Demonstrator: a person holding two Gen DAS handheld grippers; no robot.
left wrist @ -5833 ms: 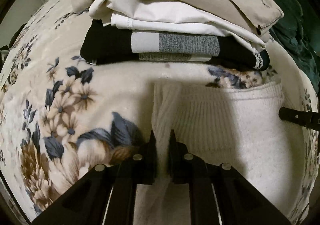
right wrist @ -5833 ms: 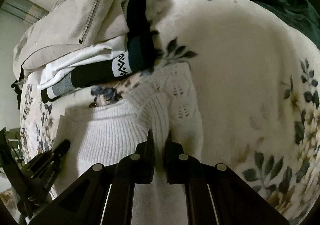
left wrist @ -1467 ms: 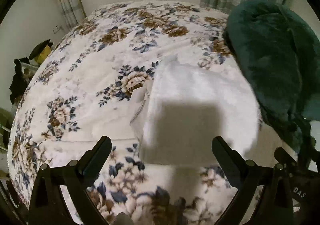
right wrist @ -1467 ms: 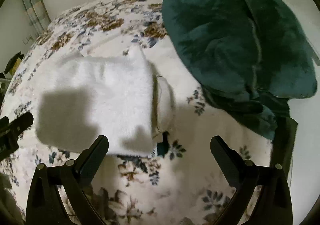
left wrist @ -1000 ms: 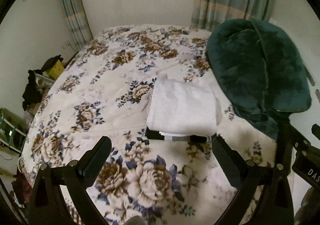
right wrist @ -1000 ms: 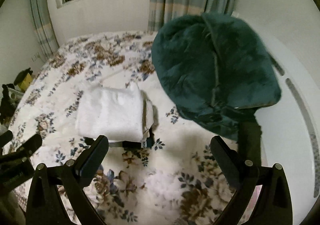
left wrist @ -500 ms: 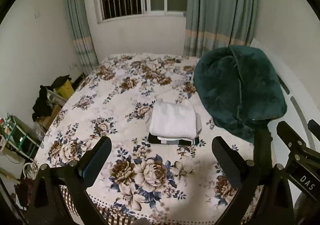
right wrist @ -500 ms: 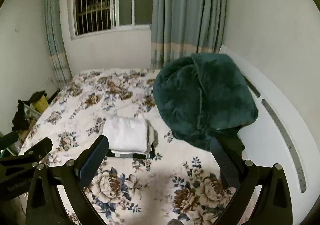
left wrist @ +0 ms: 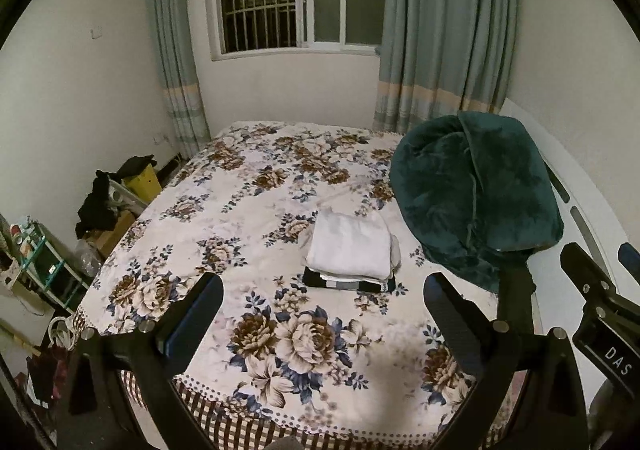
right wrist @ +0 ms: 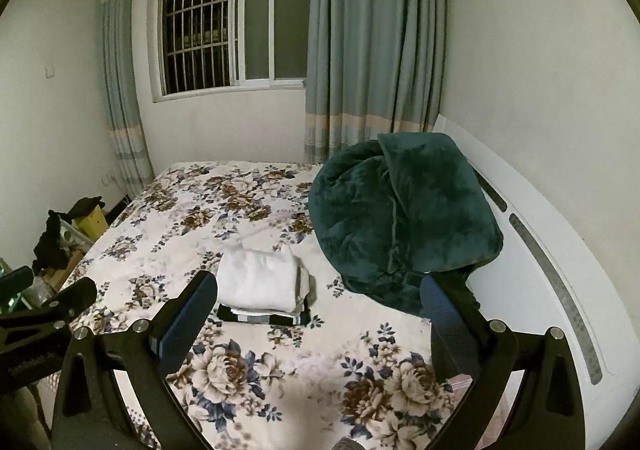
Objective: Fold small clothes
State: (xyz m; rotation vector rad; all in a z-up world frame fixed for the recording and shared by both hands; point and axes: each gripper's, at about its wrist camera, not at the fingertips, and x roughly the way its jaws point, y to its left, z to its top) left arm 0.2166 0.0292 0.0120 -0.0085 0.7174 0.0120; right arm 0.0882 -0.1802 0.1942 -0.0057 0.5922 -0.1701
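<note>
1. Left gripper (left wrist: pixel 322 300): fingers spread wide, nothing between them. 5.8 s ago they were pinched together on the white knit sweater; by 1.5 s ago they had let go. Since then the gripper has pulled well back from the stack, past the near edge of the bed.

2. Right gripper (right wrist: pixel 318 298): same record. Fingers wide apart and empty; earlier closed on the sweater, now withdrawn well clear of the stack.

3. Stack of folded clothes (left wrist: pixel 350 256): the landmark. It lies on the floral bedspread (left wrist: pixel 256 186), unattended.

4. White knit sweater (right wrist: pixel 258 284): folded, top layer of the stack, covering it squarely. Under it, beige and white garments, with a black-and-grey striped piece (left wrist: pixel 346 283) at the bottom, its front edge showing. 5.8 s ago the sweater lay on the bedspread in front of the stack; it has since been placed on top.

5. Dark green plush blanket (right wrist: pixel 400 222): bundled just right of the stack, not touching it as far as can be told.

6. No loose garment shows on the bedspread around the stack.

7. Judgement: the fold-and-stack step looks finished and, with both grippers retired, the task appears complete or nearly so.
</note>
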